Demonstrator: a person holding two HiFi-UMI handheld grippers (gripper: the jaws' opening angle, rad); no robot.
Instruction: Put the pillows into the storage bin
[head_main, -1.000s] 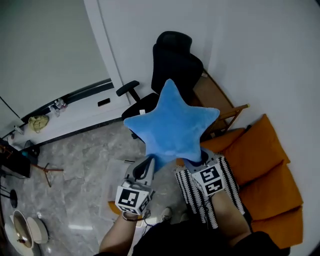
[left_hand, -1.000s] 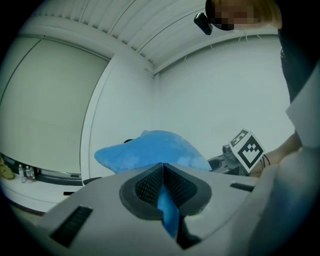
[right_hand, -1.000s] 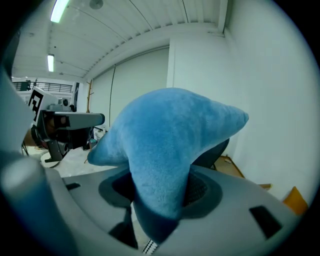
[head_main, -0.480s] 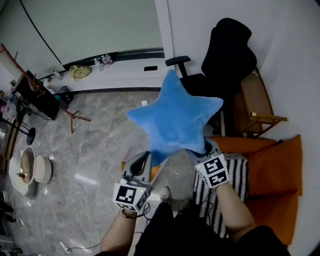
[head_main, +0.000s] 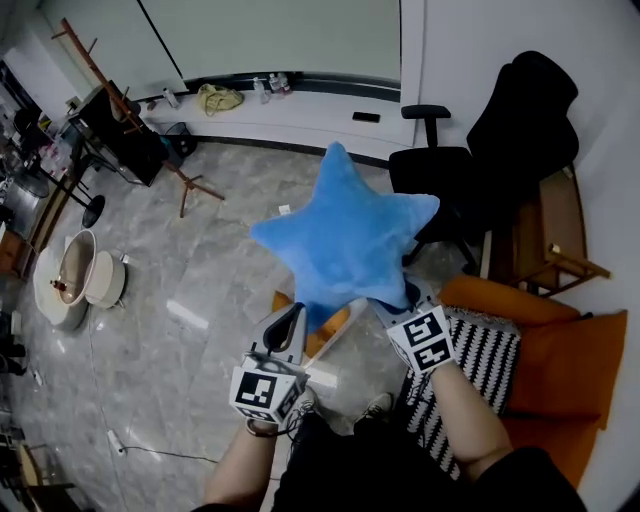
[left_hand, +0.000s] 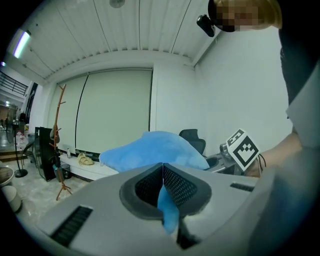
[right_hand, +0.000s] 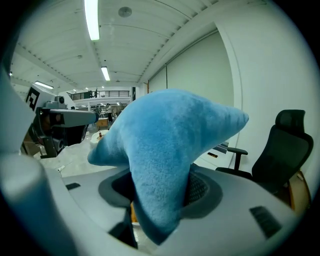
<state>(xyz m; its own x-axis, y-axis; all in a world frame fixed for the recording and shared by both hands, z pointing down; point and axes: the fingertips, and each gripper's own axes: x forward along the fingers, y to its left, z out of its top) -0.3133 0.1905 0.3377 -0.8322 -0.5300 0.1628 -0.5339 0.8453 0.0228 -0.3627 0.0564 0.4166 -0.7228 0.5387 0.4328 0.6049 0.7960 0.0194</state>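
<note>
A blue star-shaped pillow (head_main: 340, 235) hangs in the air in front of me, held from below by both grippers. My left gripper (head_main: 296, 314) is shut on a thin fold of the pillow's lower left point (left_hand: 166, 205). My right gripper (head_main: 401, 298) is shut on a thick lower point of the star (right_hand: 157, 195), with its jaws partly apart around the plush. A black-and-white striped pillow (head_main: 482, 350) lies on the orange sofa (head_main: 575, 365) at my right. Part of an orange and white object (head_main: 322, 338) shows on the floor under the star; I cannot tell what it is.
A black office chair (head_main: 500, 140) and a wooden chair (head_main: 552, 245) stand at the right by the wall. A wooden coat stand (head_main: 135, 120) and dark furniture are at the upper left. Round white pots (head_main: 75, 282) sit on the grey marble floor at the left.
The view has swung left, from the sofa and chair toward the marble floor. Both grippers carried the star pillow along and kept their hold.
</note>
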